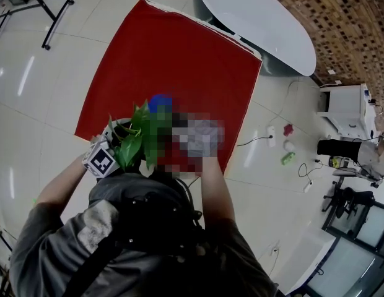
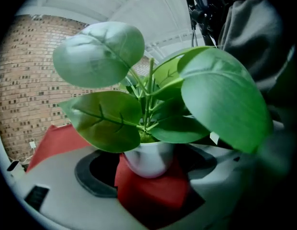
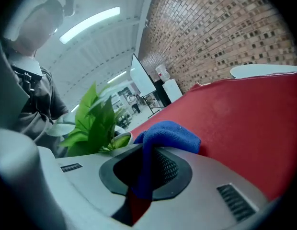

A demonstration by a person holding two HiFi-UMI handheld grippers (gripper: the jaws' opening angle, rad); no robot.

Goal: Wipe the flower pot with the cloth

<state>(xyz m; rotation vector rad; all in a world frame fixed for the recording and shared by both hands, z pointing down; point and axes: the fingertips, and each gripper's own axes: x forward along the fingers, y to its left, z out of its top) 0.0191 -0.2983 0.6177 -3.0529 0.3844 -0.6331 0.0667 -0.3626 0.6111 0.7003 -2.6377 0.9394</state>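
Note:
A small white flower pot [image 2: 147, 158] with broad green leaves [image 2: 220, 95] sits between the jaws of my left gripper [image 2: 148, 169], which is shut on it. In the head view the plant [image 1: 133, 140] is held over the near edge of the red mat [image 1: 179, 60], beside the left gripper's marker cube [image 1: 100, 159]. My right gripper [image 3: 143, 176] is shut on a blue cloth [image 3: 163, 135], whose folded end sticks out past the jaws. The blue cloth [image 1: 160, 103] shows just beyond the leaves. The plant [image 3: 93, 123] stands close to the left of the right gripper.
A white oval table [image 1: 254, 11] stands past the mat's far edge. To the right, on the tiled floor, lie a cable [image 1: 254, 141], a small red object [image 1: 288, 129] and a green bottle [image 1: 287, 158]. A white cabinet [image 1: 344, 107] is further right.

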